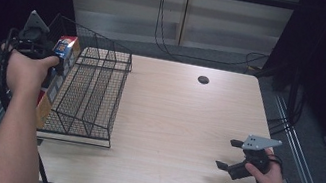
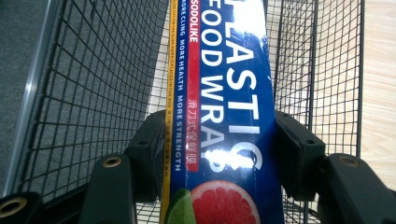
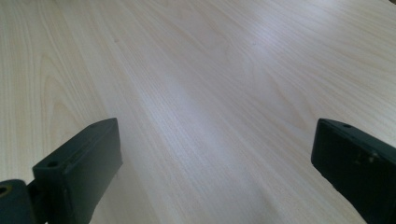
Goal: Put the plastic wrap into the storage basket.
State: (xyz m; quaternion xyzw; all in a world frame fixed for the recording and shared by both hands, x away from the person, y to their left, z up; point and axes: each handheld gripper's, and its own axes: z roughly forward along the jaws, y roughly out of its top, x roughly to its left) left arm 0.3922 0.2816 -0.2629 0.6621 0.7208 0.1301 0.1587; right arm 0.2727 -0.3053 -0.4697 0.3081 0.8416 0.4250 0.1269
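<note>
Now keep your left gripper [image 2: 219, 149] clamped on the wrap box [image 2: 219, 93], lower it flat inside the basket [image 1: 95, 90]; your right gripper [image 1: 233, 157] idles wide open, empty

obstacle: wire basket [image 1: 92, 94] at table's left | free: bare table [image 1: 180, 125] rightward

**Around the worktop**

A pale wood-grain worktop [image 1: 175, 124] has a small dark round hole [image 1: 203, 80] near its far edge. Grey floor [image 1: 207, 58] runs behind it, where black cables [image 1: 162, 25] hang down a light wall panel [image 1: 130, 4] and trail along the ground. Metal rails [image 1: 304, 172] flank the worktop's sides.
</note>
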